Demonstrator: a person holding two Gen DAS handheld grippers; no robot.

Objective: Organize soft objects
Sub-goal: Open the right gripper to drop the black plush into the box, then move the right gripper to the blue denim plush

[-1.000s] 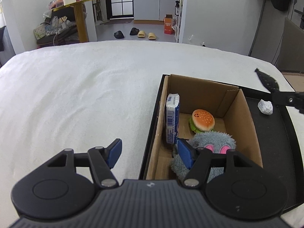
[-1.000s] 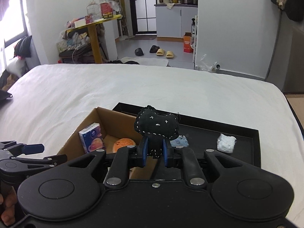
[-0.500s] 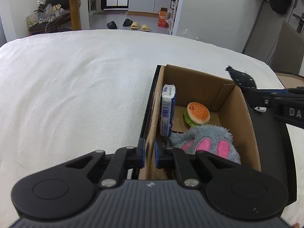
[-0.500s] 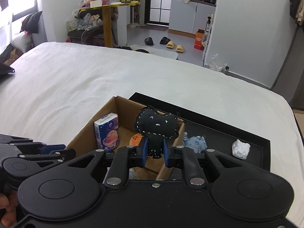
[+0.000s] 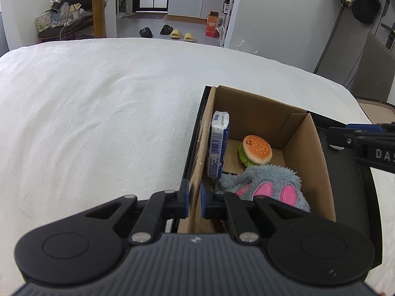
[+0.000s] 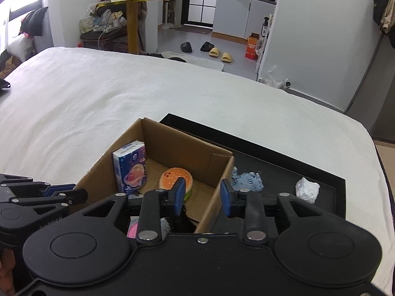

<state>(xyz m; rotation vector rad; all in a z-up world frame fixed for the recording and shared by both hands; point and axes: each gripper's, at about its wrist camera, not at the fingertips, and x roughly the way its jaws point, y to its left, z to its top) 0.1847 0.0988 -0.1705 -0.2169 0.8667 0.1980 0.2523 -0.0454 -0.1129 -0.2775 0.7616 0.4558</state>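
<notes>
A cardboard box (image 5: 318, 162) stands at the left end of a black tray (image 6: 284, 153) on the bed. It holds a tissue pack (image 5: 218, 145), a burger plush (image 5: 256, 149) and a grey-and-pink plush (image 5: 269, 187). My left gripper (image 5: 194, 199) is shut on the box's near left wall. My right gripper (image 6: 203, 196) is open above the box's right wall (image 6: 217, 197). The black plush (image 6: 181, 222) lies just below it inside the box, mostly hidden. The box (image 6: 172, 145), pack (image 6: 129, 170) and burger (image 6: 170, 178) show in the right wrist view too.
On the tray right of the box lie a blue cloth (image 6: 246, 182) and a crumpled white tissue (image 6: 307, 188). The white bed (image 5: 98, 113) spreads to the left and beyond. Past its far edge are the floor, slippers (image 6: 218, 54) and a yellow table (image 6: 133, 22).
My left gripper moved in and shut on the box wall. My right gripper carried the black plush over the box, opened, and the plush dropped inside.
</notes>
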